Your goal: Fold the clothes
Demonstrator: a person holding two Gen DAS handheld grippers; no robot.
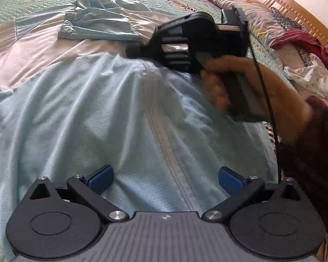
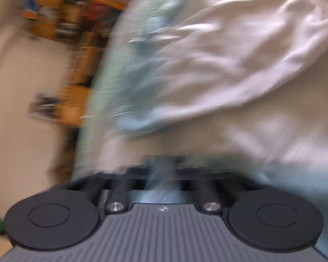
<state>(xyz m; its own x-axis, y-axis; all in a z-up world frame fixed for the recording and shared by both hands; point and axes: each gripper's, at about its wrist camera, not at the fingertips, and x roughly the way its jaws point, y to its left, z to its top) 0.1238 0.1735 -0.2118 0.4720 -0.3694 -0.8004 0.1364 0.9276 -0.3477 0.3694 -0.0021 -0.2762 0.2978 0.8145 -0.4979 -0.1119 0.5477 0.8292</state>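
Left gripper: left gripper [image 1: 165, 178] is closest to us, low over the light blue jacket [image 1: 98, 118]. Its blue pads [image 1: 101, 176] stand wide apart with nothing between them. The zip [image 1: 166, 150] runs up between the two pads.

Right gripper: a hand [image 1: 216, 83] holds the right gripper [image 1: 131, 51] at the far end of the jacket, where the zip ends. It is squeezed tight, and in its own blurry view a bit of blue cloth [image 2: 161, 174] sits pinched in the middle.

Where the jacket is: spread flat on the bed [image 1: 17, 6], front side up, on top of a white garment [image 1: 43, 50].

How the jacket looks: thin, soft, full of tiny holes like sports cloth. It has long soft wrinkles fanning out from the pinched end.

Other clothes: a small folded blue piece [image 1: 98, 25] lies farther back on the white garment. A messy pile [image 1: 306, 61] sits by the headboard.

Step now: probably lifting the far end to fold the jacket over.

How to do it well: keep the pinch tight, pull slowly and evenly so the thin cloth does not bunch. Let the open gripper grab or press the near end so the jacket stays put. Line up the edges with the zip straight.
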